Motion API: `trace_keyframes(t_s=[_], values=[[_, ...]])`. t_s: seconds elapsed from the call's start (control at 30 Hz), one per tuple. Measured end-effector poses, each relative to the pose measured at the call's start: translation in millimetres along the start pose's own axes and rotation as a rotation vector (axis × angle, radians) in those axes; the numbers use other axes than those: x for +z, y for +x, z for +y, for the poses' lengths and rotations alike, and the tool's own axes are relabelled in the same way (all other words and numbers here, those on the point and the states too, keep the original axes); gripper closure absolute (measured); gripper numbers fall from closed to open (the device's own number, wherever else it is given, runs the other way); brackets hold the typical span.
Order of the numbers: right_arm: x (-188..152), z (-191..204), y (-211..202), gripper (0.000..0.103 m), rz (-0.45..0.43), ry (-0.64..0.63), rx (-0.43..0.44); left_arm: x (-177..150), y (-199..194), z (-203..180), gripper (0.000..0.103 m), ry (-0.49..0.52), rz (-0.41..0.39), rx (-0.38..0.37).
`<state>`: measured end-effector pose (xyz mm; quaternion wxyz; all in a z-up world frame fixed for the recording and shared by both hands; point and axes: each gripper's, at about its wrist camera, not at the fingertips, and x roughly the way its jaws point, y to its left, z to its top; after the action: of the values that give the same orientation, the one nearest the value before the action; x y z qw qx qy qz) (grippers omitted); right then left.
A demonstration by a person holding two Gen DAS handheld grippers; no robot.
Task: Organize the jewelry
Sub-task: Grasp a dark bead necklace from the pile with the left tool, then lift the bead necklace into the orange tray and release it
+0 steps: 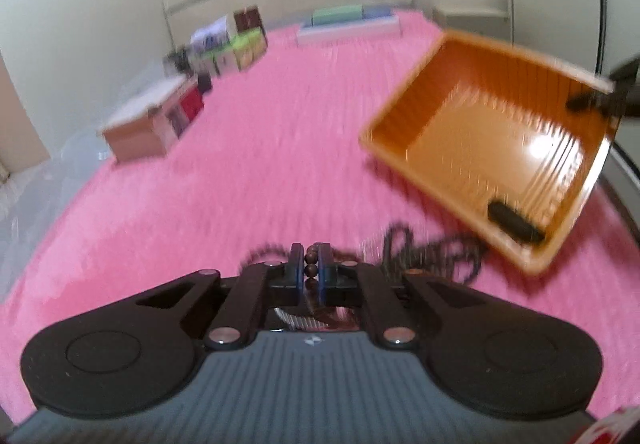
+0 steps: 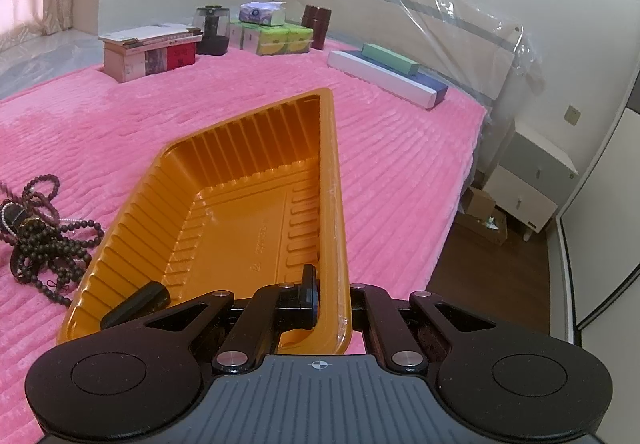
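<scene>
Black left gripper (image 1: 310, 272) pinches a strand of brown beads (image 1: 310, 270) above the pink bedspread (image 1: 240, 163); other bead strings (image 2: 44, 232) lie heaped beside the orange tray (image 2: 256, 179). Right gripper (image 2: 326, 294) clamps the tray's near rim; a small black piece (image 2: 136, 304) lies inside.

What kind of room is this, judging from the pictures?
Most likely a bedroom: a bed covered with a fluffy pink ribbed blanket, a plastic-wrapped pale wooden headboard behind it, and a white-and-grey bedside cabinet beside it.
</scene>
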<state>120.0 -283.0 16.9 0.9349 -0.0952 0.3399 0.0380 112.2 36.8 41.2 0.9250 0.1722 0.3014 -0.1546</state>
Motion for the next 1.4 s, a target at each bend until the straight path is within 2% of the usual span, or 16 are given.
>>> trace_keyframes(t_s=[0.43, 0.73, 0.9, 1.13, 1.4], values=[[1, 0, -3, 0.099, -0.008, -0.008, -0.004, 79, -47, 34, 0.097, 0.020, -0.160, 0.008], [4, 1, -4, 0.099, -0.016, -0.014, -0.007, 119, -69, 34, 0.097, 0.049, -0.236, -0.020], [4, 2, -4, 0.099, -0.016, -0.014, -0.007, 141, -70, 13, 0.097, 0.072, -0.267, -0.078], [4, 1, -5, 0.099, -0.019, -0.012, -0.003, 164, -47, -37, 0.097, 0.092, -0.280, -0.220], [3, -2, -4, 0.099, -0.018, 0.000, 0.002, 170, 8, -93, 0.097, 0.141, -0.196, -0.318]])
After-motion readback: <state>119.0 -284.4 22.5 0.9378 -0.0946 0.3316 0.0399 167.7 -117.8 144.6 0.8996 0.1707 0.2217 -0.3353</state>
